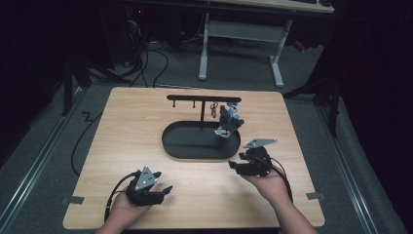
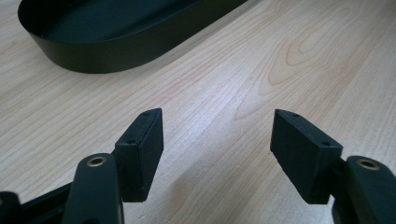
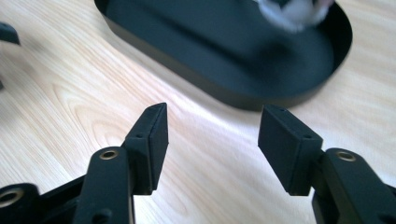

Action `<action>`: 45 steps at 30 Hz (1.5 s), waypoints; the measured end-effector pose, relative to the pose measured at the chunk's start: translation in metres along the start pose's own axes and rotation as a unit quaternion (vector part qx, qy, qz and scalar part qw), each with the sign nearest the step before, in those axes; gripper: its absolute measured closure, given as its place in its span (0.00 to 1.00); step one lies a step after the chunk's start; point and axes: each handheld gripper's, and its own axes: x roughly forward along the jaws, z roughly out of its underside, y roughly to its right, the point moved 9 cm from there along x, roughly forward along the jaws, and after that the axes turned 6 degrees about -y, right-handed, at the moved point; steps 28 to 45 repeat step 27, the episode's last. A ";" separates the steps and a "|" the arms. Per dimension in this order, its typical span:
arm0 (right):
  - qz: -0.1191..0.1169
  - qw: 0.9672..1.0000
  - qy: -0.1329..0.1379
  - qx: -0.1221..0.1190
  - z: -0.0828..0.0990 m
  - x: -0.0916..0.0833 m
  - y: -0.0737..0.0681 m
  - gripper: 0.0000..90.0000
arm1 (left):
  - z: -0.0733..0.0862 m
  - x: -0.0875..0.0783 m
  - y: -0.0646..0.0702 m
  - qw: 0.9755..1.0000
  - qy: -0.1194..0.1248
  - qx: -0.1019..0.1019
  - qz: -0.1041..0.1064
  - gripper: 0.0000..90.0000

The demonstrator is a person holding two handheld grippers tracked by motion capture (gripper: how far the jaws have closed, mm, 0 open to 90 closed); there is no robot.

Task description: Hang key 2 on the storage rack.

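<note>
A black oval tray [image 1: 178, 146] with a T-shaped hanger rack [image 1: 202, 98] stands in the middle of the wooden table. From the rack's right end hangs a small grey, white and blue keychain figure [image 1: 229, 119], beside a metal ring [image 1: 213, 108]. My left gripper [image 1: 165, 191] rests low near the table's front left, open and empty, its jaws apart over bare wood [image 2: 217, 140]. My right gripper [image 1: 234, 165] sits just right of the tray's front edge, open with nothing between its jaws [image 3: 212, 135]. The tray [image 3: 233, 95] lies close ahead of it, with the blurred figure [image 3: 292, 11] above.
The table's wooden top [image 1: 126, 126] stretches left of the tray. A white-legged desk [image 1: 238, 29] and cables [image 1: 146, 58] stand on the floor beyond the far edge. Grey tabs [image 1: 73, 200] mark the table's front corners.
</note>
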 end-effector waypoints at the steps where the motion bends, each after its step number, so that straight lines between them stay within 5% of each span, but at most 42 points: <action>1: 0.001 1.000 0.004 0.003 0.006 0.001 0.001 0.47 | 0.000 0.000 0.001 1.000 0.000 0.001 0.001 0.39; 8: 0.007 0.999 0.035 0.031 0.054 0.006 0.014 0.46 | -0.001 0.001 0.007 1.000 0.000 0.005 0.004 0.39; 18: 0.028 0.993 0.104 0.043 0.093 -0.004 0.018 0.42 | -0.002 0.001 0.010 1.000 0.004 -0.015 0.001 0.39; 24: 0.028 0.995 0.087 0.041 0.097 0.004 0.019 0.42 | -0.003 0.001 0.012 1.000 0.004 -0.016 -0.001 0.39; 45: 0.030 0.994 0.095 0.036 0.095 0.003 0.018 0.42 | -0.003 0.000 0.013 1.000 0.006 -0.013 0.001 0.39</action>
